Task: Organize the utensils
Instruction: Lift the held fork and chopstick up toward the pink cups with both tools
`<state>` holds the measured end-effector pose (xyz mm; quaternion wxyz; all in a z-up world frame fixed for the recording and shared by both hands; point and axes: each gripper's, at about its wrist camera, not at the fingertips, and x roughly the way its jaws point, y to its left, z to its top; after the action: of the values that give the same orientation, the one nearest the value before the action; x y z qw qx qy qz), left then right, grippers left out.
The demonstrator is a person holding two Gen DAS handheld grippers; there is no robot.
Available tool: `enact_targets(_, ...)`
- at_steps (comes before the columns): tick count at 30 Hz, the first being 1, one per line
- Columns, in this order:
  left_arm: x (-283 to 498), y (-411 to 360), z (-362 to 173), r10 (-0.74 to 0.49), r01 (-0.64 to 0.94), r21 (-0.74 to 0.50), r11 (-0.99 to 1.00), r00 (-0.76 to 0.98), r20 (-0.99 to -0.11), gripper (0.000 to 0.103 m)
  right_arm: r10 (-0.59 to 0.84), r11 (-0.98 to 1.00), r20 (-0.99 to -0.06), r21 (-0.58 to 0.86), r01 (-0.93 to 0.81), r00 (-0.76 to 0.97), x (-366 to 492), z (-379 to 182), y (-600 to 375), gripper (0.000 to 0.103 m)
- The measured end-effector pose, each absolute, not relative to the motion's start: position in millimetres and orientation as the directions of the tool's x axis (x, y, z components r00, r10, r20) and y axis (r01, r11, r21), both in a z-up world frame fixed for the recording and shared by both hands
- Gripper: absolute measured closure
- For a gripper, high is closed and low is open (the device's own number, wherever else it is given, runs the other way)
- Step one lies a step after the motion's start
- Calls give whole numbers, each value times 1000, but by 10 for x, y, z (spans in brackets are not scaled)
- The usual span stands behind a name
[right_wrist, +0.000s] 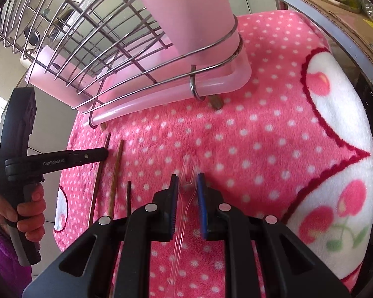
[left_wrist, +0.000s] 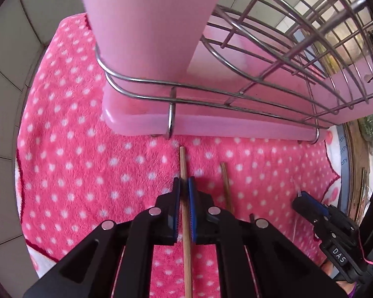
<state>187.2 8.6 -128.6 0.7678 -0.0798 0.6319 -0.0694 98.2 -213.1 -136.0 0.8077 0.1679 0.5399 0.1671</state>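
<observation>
My left gripper (left_wrist: 184, 183) is shut on a wooden chopstick (left_wrist: 183, 164) that lies lengthwise on the pink dotted blanket (left_wrist: 74, 149). A second chopstick (left_wrist: 226, 186) lies just to its right. My right gripper (right_wrist: 187, 180) is open, its jaws on either side of a clear plastic fork (right_wrist: 188, 171) lying on the blanket (right_wrist: 248, 136). In the right wrist view the left gripper (right_wrist: 104, 154) sits at the left over two chopsticks (right_wrist: 116, 173), with a short dark stick (right_wrist: 128, 196) beside them. A pink utensil cup (left_wrist: 146, 24) stands in the wire rack (left_wrist: 273, 57).
The wire dish rack (right_wrist: 92, 29) sits on a pink plastic drip tray (left_wrist: 211, 124) at the back of the blanket. White tiles (left_wrist: 10, 74) are at the left. A cardboard box (right_wrist: 340, 12) with greens lies at the right.
</observation>
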Motion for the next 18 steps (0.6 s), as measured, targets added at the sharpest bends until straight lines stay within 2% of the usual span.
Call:
enact_targets(8, 1937, -67, -1282, -163, 71, -151, 986, 205, -965, 97, 451, 890, -845, 448, -80, 288, 1113, -1360, -2099, 83)
enact_targets(11, 1877, 21, -1269, -195, 61, -186, 981, 235, -952, 98, 436, 898, -846, 433, -82, 308, 1099, -1327, -2057, 88)
enact_targets(18, 1392, 291, -998, -278, 29, -289, 957, 369, -887, 98, 469, 873, -784, 480, -83, 407, 945, -1182, -2170, 88)
